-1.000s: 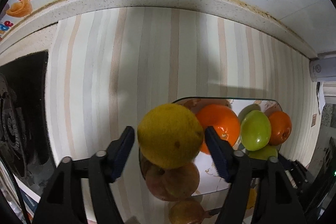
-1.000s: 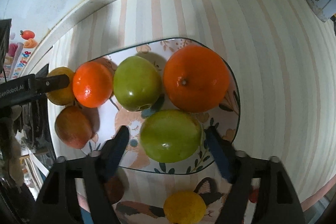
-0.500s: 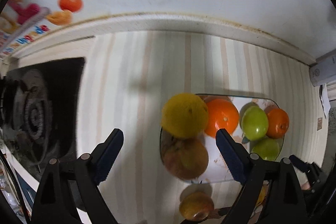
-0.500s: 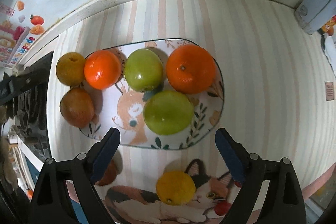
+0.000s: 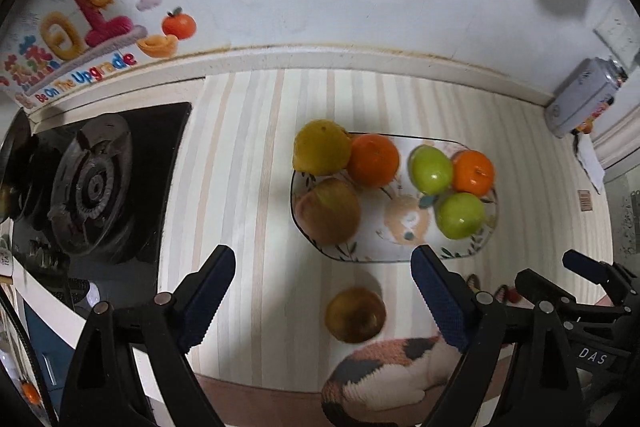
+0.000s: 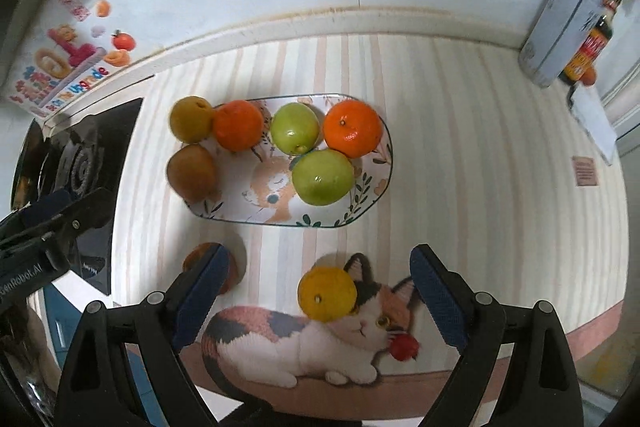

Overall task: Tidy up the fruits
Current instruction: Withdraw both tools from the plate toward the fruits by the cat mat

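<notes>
A patterned oval plate (image 6: 372,187) (image 5: 380,251) on the striped mat holds two oranges (image 6: 352,129) (image 6: 238,125), two green apples (image 6: 295,128) (image 6: 323,177), a yellow-brown pear (image 6: 191,119) (image 5: 322,147) on its left rim and a brown pear (image 6: 193,171) (image 5: 330,211). A brownish fruit (image 5: 355,315) (image 6: 200,259) and a yellow citrus (image 6: 327,293) lie on the mat in front of the plate. My left gripper (image 5: 322,301) is open and empty above the brownish fruit. My right gripper (image 6: 320,295) is open and empty above the yellow citrus.
A black gas stove (image 5: 92,187) (image 6: 76,163) sits left of the mat. A can (image 6: 560,27) and a dark bottle (image 6: 592,43) stand at the back right by the wall. The mat's front edge shows a printed cat (image 6: 312,339).
My left gripper let go of the yellow-brown pear at the plate's left rim and pulled back and up. My right gripper backed away from the front green apple. Both views widened.
</notes>
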### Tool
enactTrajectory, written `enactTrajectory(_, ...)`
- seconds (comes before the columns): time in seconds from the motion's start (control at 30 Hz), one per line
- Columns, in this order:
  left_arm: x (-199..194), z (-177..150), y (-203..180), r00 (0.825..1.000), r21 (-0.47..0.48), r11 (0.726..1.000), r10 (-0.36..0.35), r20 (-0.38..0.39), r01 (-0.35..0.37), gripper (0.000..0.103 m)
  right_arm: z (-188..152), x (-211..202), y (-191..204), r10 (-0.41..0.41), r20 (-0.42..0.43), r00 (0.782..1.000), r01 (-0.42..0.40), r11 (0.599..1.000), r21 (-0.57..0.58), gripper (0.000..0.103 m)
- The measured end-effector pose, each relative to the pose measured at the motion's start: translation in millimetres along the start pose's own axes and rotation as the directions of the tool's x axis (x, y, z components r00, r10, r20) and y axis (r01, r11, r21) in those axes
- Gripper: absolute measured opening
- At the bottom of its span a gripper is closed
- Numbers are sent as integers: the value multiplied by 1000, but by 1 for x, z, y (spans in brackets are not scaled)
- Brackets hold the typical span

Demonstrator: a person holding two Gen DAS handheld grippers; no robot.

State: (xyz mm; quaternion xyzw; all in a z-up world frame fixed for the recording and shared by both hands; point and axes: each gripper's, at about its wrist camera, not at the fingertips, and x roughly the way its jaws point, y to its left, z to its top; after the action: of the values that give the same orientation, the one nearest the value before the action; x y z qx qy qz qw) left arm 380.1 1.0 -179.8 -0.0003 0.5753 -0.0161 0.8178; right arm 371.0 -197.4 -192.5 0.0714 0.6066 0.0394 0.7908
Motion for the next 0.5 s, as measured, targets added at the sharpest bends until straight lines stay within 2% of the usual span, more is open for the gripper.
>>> enactTrajectory(0.5, -90, -52, -14, 989, 6, 998, -60, 136, 60, 90, -62, -109, 15, 25, 147, 989, -20, 999, -40, 94)
